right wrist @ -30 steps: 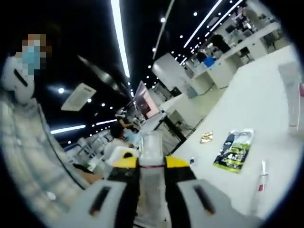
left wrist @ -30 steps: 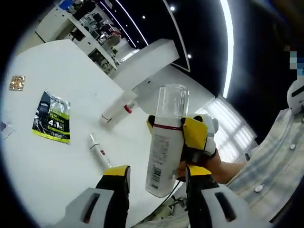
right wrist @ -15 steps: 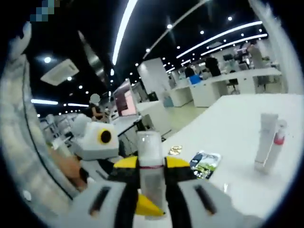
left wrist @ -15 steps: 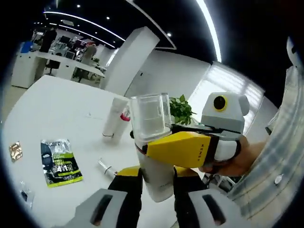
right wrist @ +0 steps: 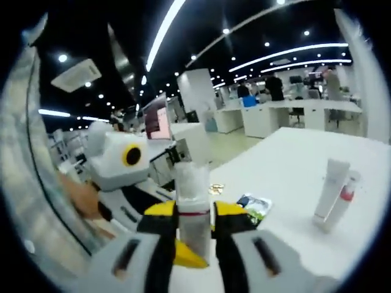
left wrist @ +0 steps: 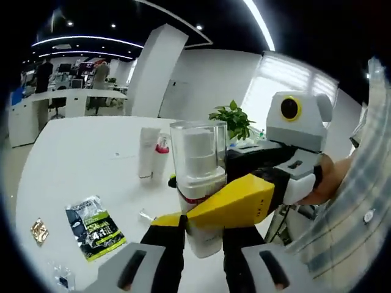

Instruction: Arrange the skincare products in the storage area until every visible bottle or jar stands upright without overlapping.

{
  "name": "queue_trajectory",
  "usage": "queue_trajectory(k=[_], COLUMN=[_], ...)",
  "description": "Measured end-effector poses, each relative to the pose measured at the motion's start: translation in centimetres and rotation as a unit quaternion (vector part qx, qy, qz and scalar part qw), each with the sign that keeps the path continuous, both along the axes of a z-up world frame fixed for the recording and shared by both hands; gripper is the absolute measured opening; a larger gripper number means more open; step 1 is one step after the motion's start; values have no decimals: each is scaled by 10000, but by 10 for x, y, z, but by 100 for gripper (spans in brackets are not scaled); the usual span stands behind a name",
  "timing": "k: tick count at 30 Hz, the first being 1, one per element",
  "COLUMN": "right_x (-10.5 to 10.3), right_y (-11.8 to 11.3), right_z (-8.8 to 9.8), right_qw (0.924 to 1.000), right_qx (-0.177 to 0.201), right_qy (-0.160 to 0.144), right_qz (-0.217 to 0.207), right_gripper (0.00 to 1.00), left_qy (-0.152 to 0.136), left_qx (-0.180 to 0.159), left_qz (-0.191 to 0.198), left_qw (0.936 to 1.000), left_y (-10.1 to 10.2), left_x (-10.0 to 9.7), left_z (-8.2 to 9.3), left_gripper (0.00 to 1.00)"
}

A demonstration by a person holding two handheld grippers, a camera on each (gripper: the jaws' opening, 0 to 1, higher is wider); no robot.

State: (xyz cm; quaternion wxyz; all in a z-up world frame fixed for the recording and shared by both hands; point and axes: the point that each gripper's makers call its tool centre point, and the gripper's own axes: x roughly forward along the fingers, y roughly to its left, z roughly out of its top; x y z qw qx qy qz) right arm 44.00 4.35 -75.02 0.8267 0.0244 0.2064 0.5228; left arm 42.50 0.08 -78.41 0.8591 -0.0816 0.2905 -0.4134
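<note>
We find no text that can be read with confidence. The dark and green sachet (left wrist: 95, 227) lying on the desk (left wrist: 73, 159) carries printed markings, but in the left gripper view they are too small and blurred for us to make out, and in the right gripper view the same sachet (right wrist: 255, 205) is smaller still. The white tube (left wrist: 146, 152) standing on the desk shows no legible print. The spray bottle (left wrist: 198, 183) with the clear cap shows a red band at the neck and no lettering that we can resolve.
</note>
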Motion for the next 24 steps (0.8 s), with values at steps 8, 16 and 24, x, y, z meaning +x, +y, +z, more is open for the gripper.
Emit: queue_trajectory(k=[8,16,24], right_x=[6,-4,-9], right_y=[-6,-16,-24], right_z=[14,63,71], right_qw=[9992,9831,9747], right_qx=[378,1526,1703], right_qy=[69,255,462], right_qz=[142,984,1373], right_gripper=[19,18,18], left_qy=[-22,-174,-17], left_qx=[117,-630,-1158], left_qz=[-321,-1316,-1639], left_qw=[9994,9891,9797], left_y=[-3,-13,-25], left_x=[6,-7,-13], left_z=[9,36,54], left_gripper=[24,27,25])
